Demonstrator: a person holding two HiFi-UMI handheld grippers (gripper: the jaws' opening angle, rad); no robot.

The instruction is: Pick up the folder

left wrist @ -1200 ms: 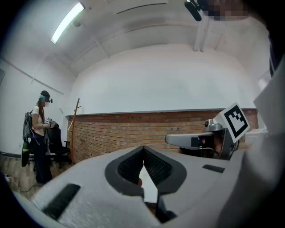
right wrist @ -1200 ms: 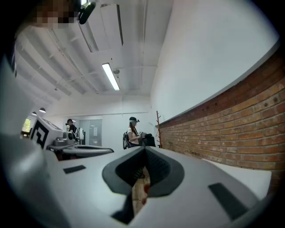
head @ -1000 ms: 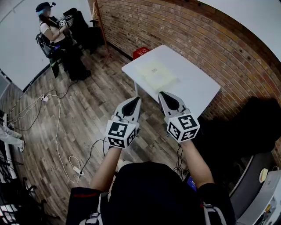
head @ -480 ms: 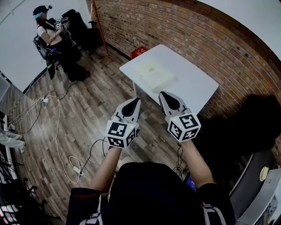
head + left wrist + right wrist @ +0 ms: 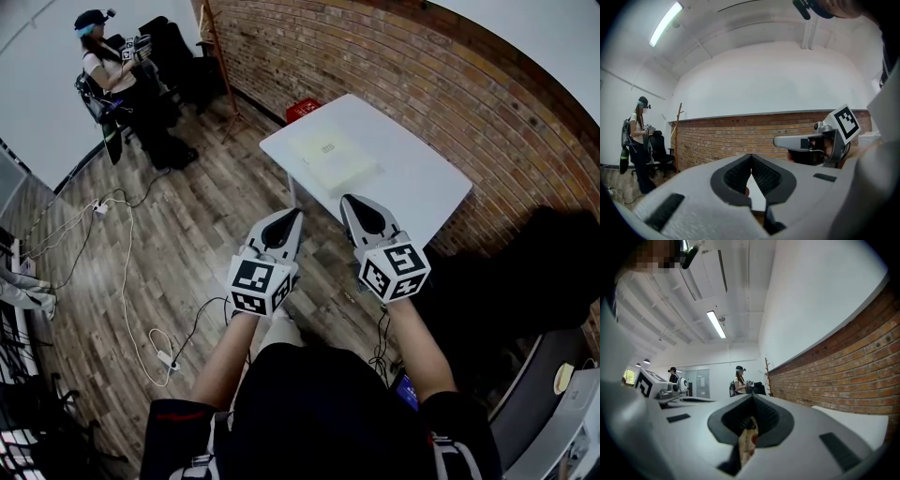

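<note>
A pale cream folder lies flat on the white table, toward its left half. Both grippers hang side by side over the wooden floor, short of the table's near edge and pointing level toward it. In the head view my left gripper is shut with nothing in it, and my right gripper is shut and empty too. The left gripper view shows its jaws meeting at the tips, with the right gripper's marker cube beside them. The right gripper view shows its closed jaws and a strip of the table.
A person with grippers stands at the far left by black chairs. A red crate sits against the brick wall behind the table. Cables and a power strip lie on the floor at left. Dark furniture stands at right.
The head view has swayed slightly. Both grippers keep their place and stay shut.
</note>
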